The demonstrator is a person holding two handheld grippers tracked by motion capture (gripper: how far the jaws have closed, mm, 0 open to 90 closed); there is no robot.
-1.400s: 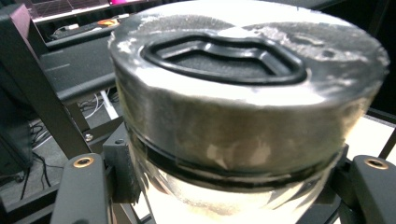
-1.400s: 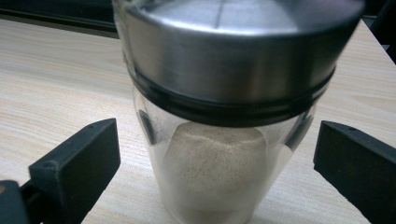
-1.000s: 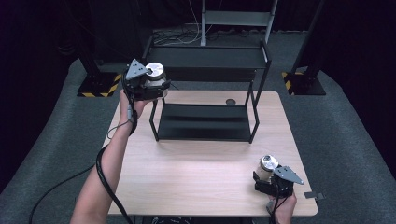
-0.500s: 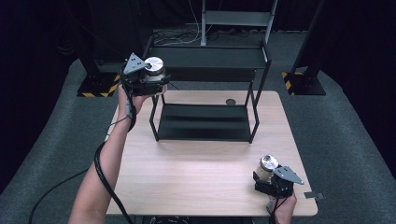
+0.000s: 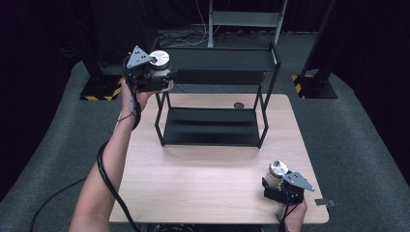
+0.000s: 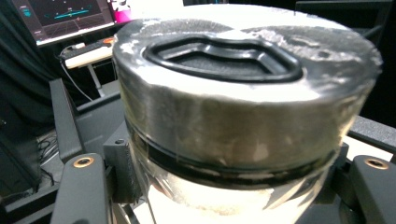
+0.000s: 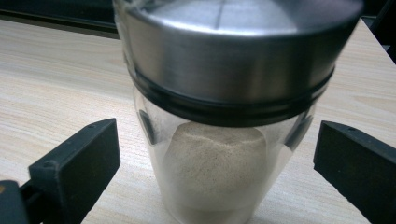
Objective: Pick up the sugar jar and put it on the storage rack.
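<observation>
My left gripper [image 5: 155,73] is raised off the table's far left corner, beside the left end of the black rack's top shelf [image 5: 217,60]. It is shut on a glass jar [image 5: 159,60] with a brushed metal lid; in the left gripper view the jar [image 6: 243,116] sits tight between the jaws. At the table's near right, my right gripper [image 5: 276,186] stands open around a second jar [image 5: 278,170] of pale powder. In the right gripper view that jar [image 7: 224,93] rests on the wood, and both jaws stand clear of the glass.
The two-tier black rack has its lower shelf [image 5: 212,128] on the far half of the wooden table [image 5: 193,179]. A small dark round thing [image 5: 238,105] lies behind the rack. Dark stands and cables surround the table on grey carpet.
My left gripper has lifted its jar a little higher, up to the level of the rack's top shelf. The right gripper and its jar have stayed put.
</observation>
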